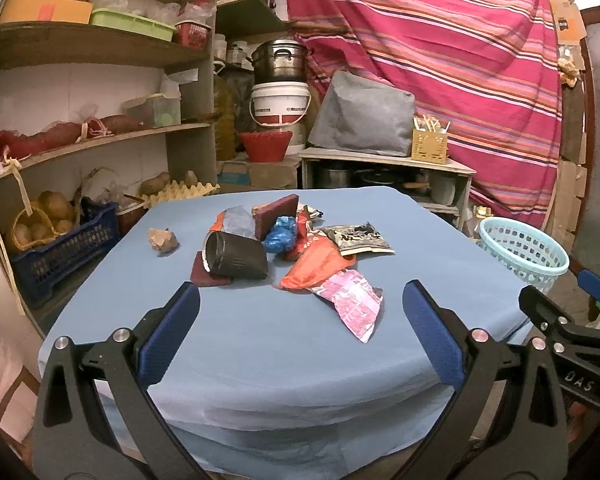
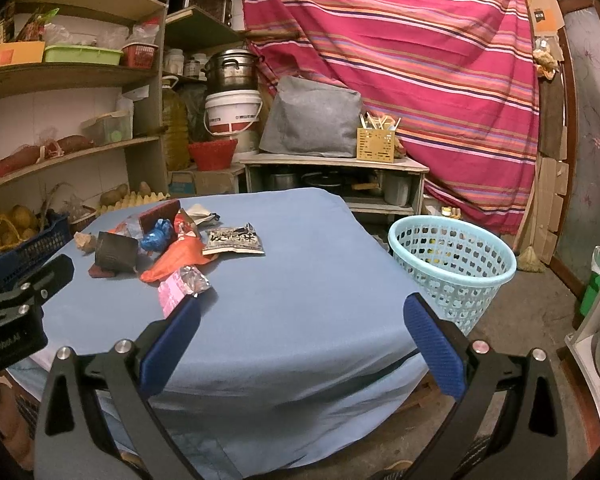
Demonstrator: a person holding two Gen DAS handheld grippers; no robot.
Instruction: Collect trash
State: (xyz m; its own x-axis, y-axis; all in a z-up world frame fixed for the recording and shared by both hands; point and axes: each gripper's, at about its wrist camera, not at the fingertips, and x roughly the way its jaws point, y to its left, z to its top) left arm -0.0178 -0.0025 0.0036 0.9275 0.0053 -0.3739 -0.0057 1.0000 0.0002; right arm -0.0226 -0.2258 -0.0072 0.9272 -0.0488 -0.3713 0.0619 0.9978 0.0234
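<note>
Two empty grippers, left [image 1: 300, 300] and right [image 2: 302, 312], hover wide open before wrappers [image 1: 328, 268] heaped on the blue-clothed table [image 1: 259, 344], the basket [image 2: 452, 256] waiting alongside.

Bare blue cloth [image 1: 259, 344] is lying open before the trash pile [image 1: 300, 248] (crowding mid-table); the basket [image 2: 452, 260] is standing unobstructed beside the table.
</note>
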